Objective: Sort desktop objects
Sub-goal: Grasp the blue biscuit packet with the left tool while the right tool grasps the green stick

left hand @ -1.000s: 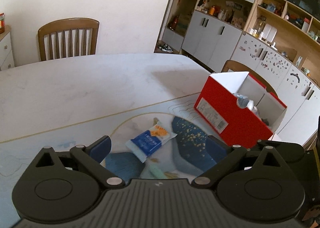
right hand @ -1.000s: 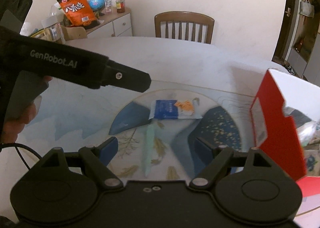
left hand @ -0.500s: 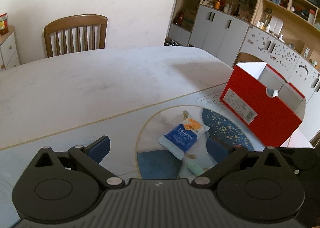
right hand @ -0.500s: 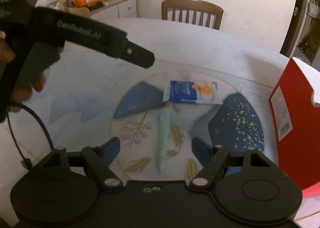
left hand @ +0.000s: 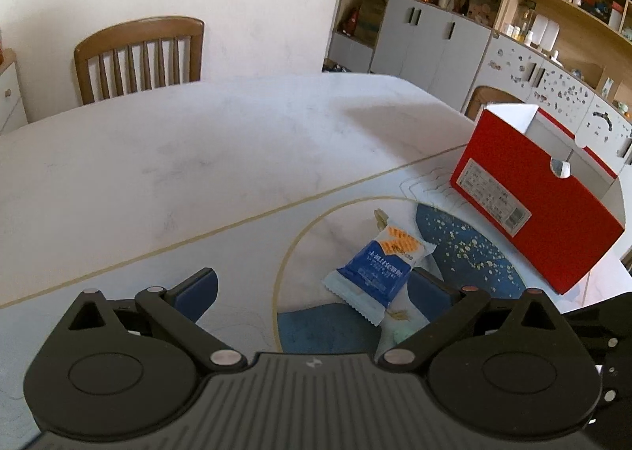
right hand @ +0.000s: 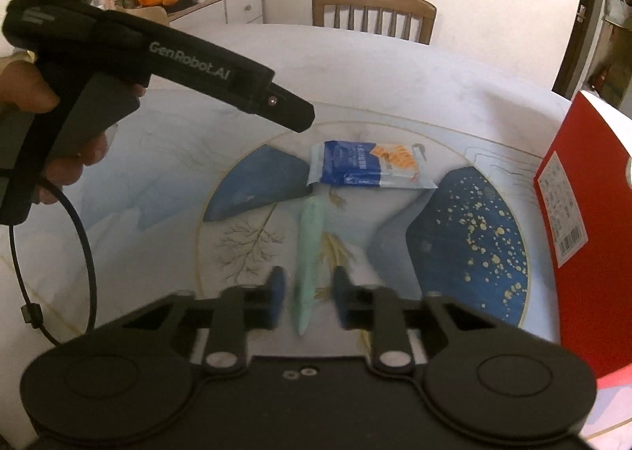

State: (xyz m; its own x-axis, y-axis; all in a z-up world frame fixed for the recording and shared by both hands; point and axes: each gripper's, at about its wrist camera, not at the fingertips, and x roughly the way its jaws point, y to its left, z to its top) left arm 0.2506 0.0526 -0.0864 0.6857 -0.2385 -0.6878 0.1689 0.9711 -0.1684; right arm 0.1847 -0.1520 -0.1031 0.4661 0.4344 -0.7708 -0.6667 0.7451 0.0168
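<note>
A pale green stick (right hand: 310,248) lies on the painted round of the table (right hand: 395,66). My right gripper (right hand: 308,292) straddles its near end. Its jaws are closing, with a thin gap still showing on each side of the stick. Just beyond the stick lies a blue and white snack packet (right hand: 367,169). My left gripper (left hand: 312,288) hangs open over the table, and the packet (left hand: 379,272) sits just ahead of its right finger (left hand: 424,286). In the left wrist view only the tip of the stick (left hand: 399,335) shows. In the right wrist view the left gripper (right hand: 292,116) reaches in from the upper left, above the packet.
An open red box (left hand: 529,209) with white dividers stands at the table's right edge, close to the packet. A wooden chair (left hand: 142,55) is at the far side. A sideboard (right hand: 237,3) with snack bags stands at the back left. A person's hand (right hand: 59,157) holds the left gripper.
The right gripper's fingers have come in from wide apart to close on both sides of the green stick, and it has sunk toward the table. The left gripper has moved lower and nearer the packet.
</note>
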